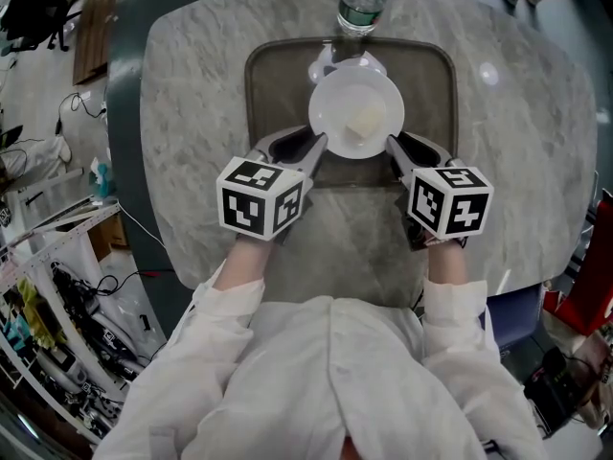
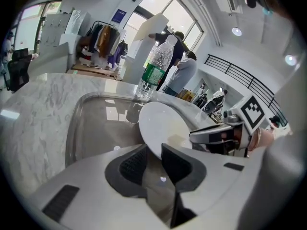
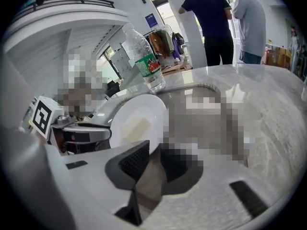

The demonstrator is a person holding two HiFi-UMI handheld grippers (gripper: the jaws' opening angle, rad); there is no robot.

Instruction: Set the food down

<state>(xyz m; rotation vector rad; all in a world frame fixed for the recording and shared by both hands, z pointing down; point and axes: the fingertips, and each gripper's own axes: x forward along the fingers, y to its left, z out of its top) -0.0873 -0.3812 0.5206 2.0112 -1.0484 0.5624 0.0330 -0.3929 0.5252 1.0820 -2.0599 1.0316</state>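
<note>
1. White plate (image 1: pixel 356 113), glazed and stiff, looks slippery and breakable to me; its thin rim is the only sensible place to grip, on opposite sides.
2. My left hand-held gripper (image 1: pixel 319 144) pinches the rim's left edge and my right hand-held gripper (image 1: pixel 394 145) pinches the right edge. The plate hangs between them over the brown tray (image 1: pixel 278 75) on the marble tabletop (image 1: pixel 192 94), near a bottle (image 1: pixel 362 3).
3. The food (image 1: pixel 365 123) is one pale, squarish block lying loose near the plate's middle. I judge it light and apt to slide if the plate tilts.
</note>
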